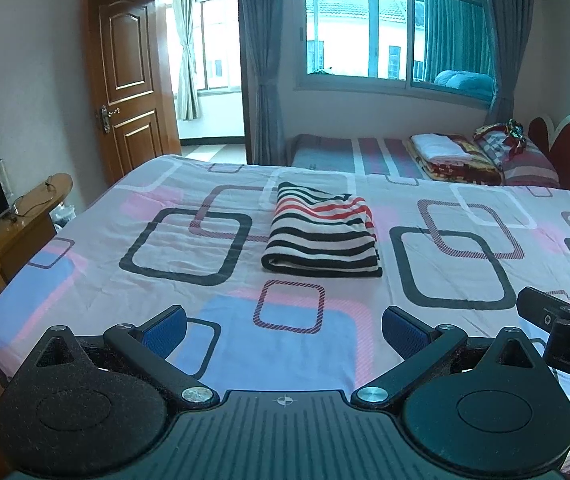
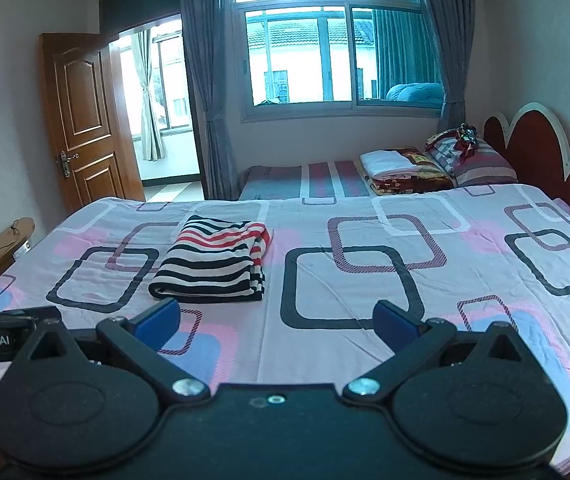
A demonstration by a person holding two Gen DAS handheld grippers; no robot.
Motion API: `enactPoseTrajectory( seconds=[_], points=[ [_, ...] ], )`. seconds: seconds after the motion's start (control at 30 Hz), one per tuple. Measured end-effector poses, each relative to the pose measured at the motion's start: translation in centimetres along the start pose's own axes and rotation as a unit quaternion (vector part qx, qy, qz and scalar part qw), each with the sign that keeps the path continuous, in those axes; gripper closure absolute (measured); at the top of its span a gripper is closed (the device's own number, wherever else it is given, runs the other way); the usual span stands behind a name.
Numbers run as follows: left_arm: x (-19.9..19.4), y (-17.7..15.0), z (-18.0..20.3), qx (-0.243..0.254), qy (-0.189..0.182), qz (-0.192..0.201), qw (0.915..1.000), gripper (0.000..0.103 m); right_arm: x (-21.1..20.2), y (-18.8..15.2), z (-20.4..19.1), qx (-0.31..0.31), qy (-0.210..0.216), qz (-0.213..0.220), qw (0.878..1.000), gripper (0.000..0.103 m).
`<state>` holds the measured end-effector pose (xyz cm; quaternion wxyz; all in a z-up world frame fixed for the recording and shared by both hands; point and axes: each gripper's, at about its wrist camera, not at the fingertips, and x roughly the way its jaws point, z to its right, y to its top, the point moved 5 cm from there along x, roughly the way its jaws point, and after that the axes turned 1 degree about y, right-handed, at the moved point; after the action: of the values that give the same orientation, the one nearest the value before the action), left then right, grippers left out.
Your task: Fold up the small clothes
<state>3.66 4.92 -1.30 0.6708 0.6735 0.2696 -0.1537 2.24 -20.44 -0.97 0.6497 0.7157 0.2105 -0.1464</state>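
From the left wrist, the left gripper point(image 1: 284, 330) hangs with jaws spread and empty over the bedsheet point(image 1: 97, 264), and the striped garment point(image 1: 322, 233) lies already folded, straight ahead and well beyond the fingertips; it looks light, soft and limp, best pinched at a corner or the rolled near edge. From the right wrist, the right gripper point(image 2: 277, 322) is likewise spread and empty, the garment ahead and left of its jaws with nothing between, while the stacked bedding point(image 2: 395, 168) sits far behind.

Stripes on squares

I see a shirt point(image 1: 322, 236) striped black, white and red on a bed sheet point(image 1: 125, 240) of pink, blue and white with dark square outlines; my pads point(image 1: 165, 330) are blue.
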Motion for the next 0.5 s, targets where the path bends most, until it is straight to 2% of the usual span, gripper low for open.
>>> enactPoseTrajectory(
  seconds=[0.5],
  points=[
    [0.20, -0.13, 0.27, -0.002, -0.001, -0.002, 1.0000, 0.000, 0.23, -0.04, -0.05, -0.002, 0.002, -0.004, 1.000, 0.001]
  ],
)
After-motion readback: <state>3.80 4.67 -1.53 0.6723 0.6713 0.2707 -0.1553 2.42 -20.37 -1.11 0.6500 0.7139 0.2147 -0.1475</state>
